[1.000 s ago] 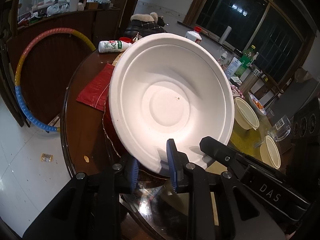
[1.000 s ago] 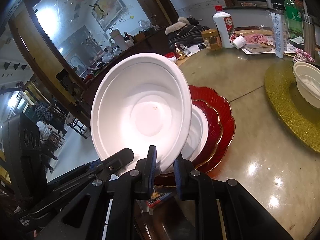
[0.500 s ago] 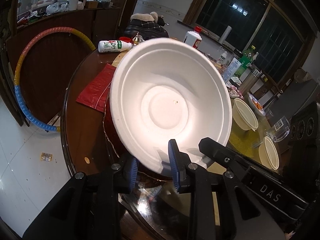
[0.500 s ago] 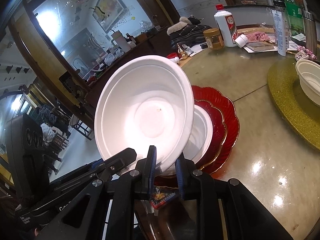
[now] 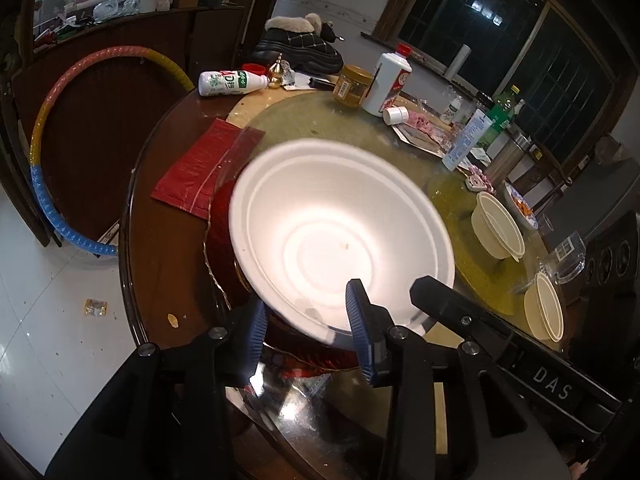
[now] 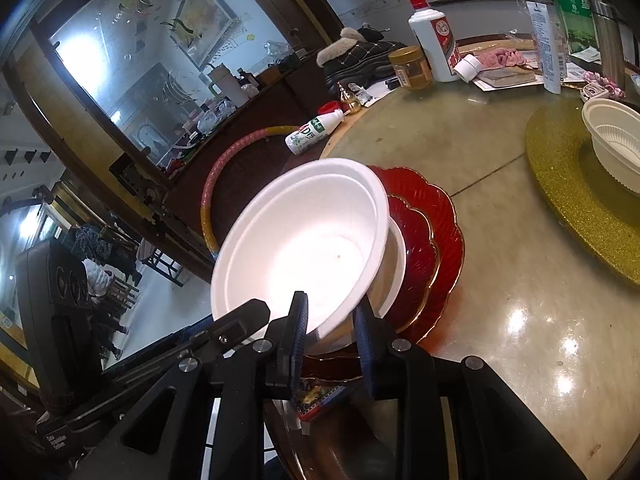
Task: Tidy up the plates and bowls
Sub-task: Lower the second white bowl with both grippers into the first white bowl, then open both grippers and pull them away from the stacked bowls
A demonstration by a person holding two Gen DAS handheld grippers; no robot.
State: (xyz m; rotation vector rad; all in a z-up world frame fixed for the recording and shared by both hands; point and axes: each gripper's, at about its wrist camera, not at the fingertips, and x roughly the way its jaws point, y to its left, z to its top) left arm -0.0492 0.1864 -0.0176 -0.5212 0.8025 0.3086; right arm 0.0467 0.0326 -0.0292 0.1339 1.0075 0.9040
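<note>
Smooth white foam bowl (image 5: 340, 236), tilted, over scalloped red plates (image 6: 436, 236) near the round glass-topped table's (image 6: 500, 320) edge; left gripper (image 5: 306, 318) and right gripper (image 6: 330, 322) jaws opening, straddling its rim.

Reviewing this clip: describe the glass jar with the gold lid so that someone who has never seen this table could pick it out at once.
Start at the far rim of the round table, in front of the black fur-trimmed boots. The jar stands upright there, right beside the tall white bottle with the red cap. It is the only short, squat container there, holding a tan-brown filling, with a white label on its side.
</note>
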